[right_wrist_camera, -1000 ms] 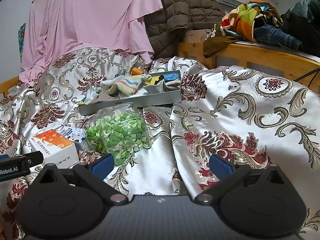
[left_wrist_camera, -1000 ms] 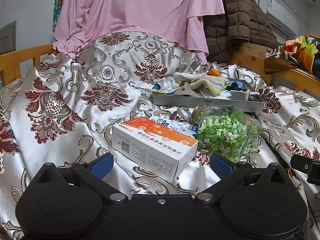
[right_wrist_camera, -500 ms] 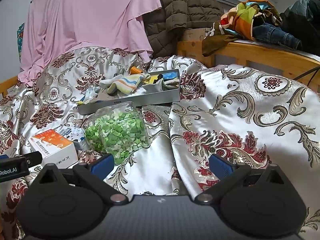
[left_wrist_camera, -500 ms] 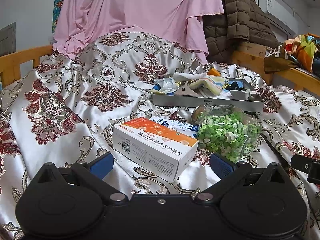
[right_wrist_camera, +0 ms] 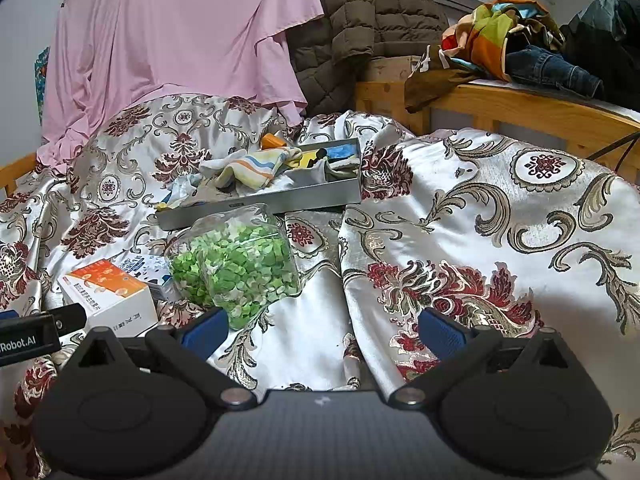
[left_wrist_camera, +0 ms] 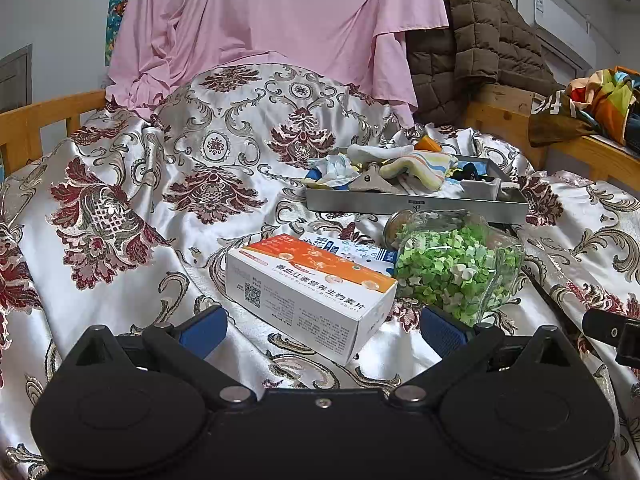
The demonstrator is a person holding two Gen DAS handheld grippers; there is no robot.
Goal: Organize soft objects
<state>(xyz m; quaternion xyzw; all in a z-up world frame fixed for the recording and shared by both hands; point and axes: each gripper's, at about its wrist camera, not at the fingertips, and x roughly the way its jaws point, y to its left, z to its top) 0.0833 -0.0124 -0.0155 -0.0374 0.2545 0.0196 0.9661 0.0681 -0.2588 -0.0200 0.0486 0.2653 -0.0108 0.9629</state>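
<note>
Left wrist view: we see the left gripper (left_wrist_camera: 322,330) with its jaws spread wide and nothing between them, poised low over the floral satin bedspread (left_wrist_camera: 132,208). Just ahead of the jaws, roughly centred in the gap, lies a white-and-orange tablet box (left_wrist_camera: 308,292); a blue-and-white box (left_wrist_camera: 356,249) lies touching it behind. Ahead of the right-hand jaw a clear jar of green paper stars (left_wrist_camera: 456,266) lies on its side. Farther ahead and rightward sits the grey metal tray (left_wrist_camera: 416,203), holding a striped sock (left_wrist_camera: 420,162) among other small cloth items.

Right wrist view: we see the right gripper (right_wrist_camera: 322,330), jaws likewise wide apart and empty. The jar (right_wrist_camera: 236,264) lies just ahead of its left-hand jaw, the tray (right_wrist_camera: 264,202) beyond it, and bare bedspread fills the gap. The pink sheet (right_wrist_camera: 172,40) hangs far behind.
</note>
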